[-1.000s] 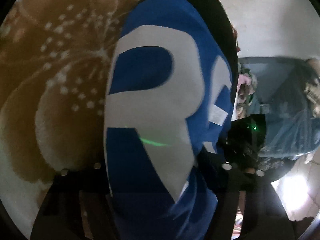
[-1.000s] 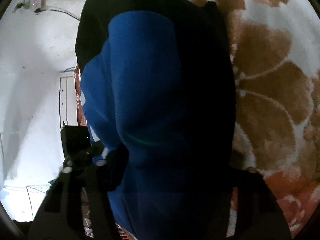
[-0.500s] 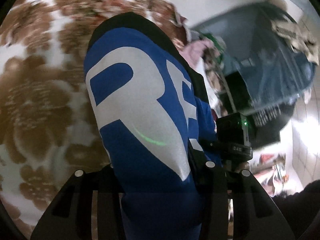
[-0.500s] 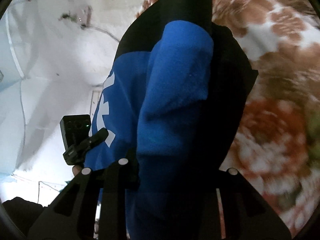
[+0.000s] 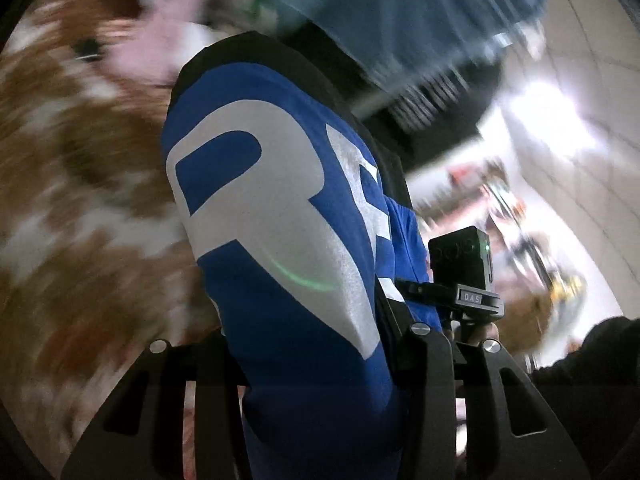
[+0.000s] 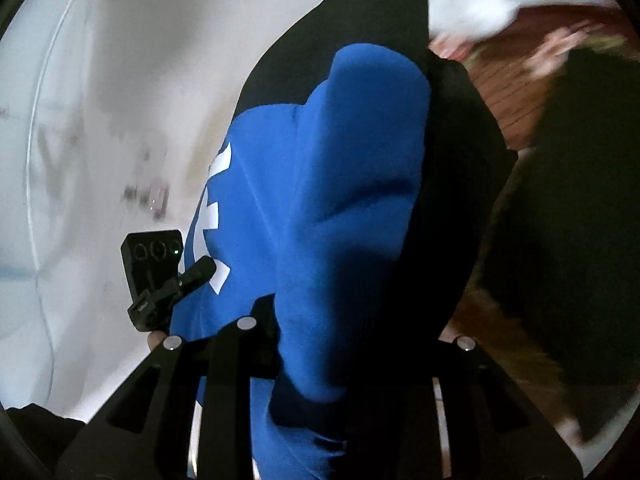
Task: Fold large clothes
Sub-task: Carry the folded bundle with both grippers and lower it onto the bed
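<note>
You have the blue garment with grey-white block letters [image 5: 280, 216] clamped in both grippers, and it hangs in front of each camera, filling the middle of both views. In the left wrist view, your left gripper [image 5: 316, 364] pinches a thick fold of the cloth: the fabric passes down between the two black fingers [image 5: 430, 376] and bulges above them, with a large letter R facing the lens and a black panel of the same garment running along its upper edge. Just right of the garment in that view you see your right gripper's camera block [image 5: 460, 258] with a small green light, held close beside the cloth. Left of the garment lies a brown-and-white floral blanket [image 5: 80, 200], heavily blurred; above the garment there is a blurred blue-grey cloth [image 5: 420, 12], and I cannot tell what it is.

In the right wrist view, your right gripper [image 6: 344, 360] is closed on the same garment [image 6: 352, 184], here showing a plain blue roll with black fabric wrapping its right side and rising above it. The cloth sits between the fingers [image 6: 228, 360] and hides the pads. Left of the garment your left gripper's camera block [image 6: 154, 268] shows against a pale wall [image 6: 100, 120]. Right of the garment are a dark mass [image 6: 580, 220] and blurred brown patterned bedding.
</note>
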